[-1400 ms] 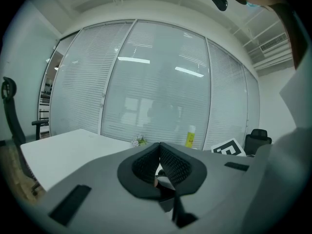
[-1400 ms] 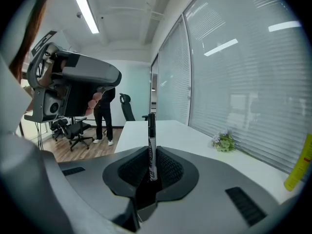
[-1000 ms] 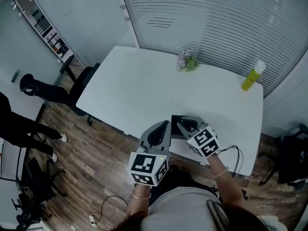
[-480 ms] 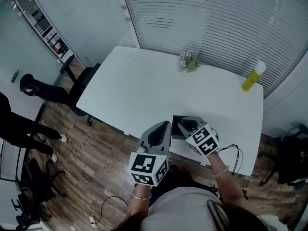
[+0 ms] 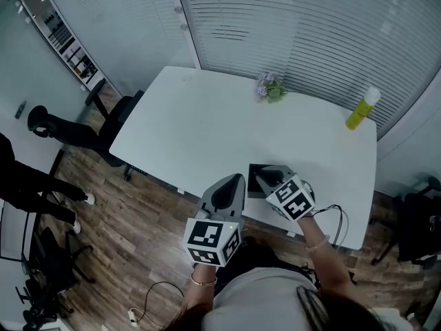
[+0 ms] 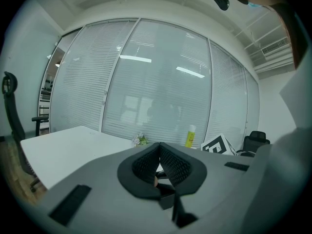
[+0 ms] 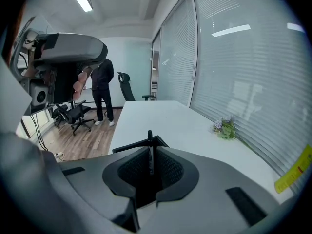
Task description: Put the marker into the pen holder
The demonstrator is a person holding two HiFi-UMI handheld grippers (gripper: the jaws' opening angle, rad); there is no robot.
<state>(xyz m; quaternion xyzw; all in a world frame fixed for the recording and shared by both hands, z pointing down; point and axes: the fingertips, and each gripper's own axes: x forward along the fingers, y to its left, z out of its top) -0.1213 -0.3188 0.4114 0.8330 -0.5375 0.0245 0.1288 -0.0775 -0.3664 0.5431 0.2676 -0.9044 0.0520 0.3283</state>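
A black square pen holder (image 5: 252,183) stands near the front edge of the white table (image 5: 207,129). My right gripper (image 5: 264,176) hovers right over it, shut on a thin dark marker (image 7: 150,160) that stands upright between its pads. In the right gripper view the holder's black rim (image 7: 130,146) shows just beyond the right gripper (image 7: 150,149). My left gripper (image 5: 236,178) is just left of the holder, off the table's front edge. In the left gripper view the left gripper (image 6: 159,145) has its pads together with nothing between them.
A small flower sprig (image 5: 269,88) lies at the table's far side and a yellow bottle (image 5: 362,109) stands at its far right corner. An office chair (image 5: 86,126) and a standing person (image 5: 27,185) are at the left. A cable (image 5: 336,217) trails at the front right.
My right gripper has edged slightly to the right over the pen holder. The left gripper has not moved.
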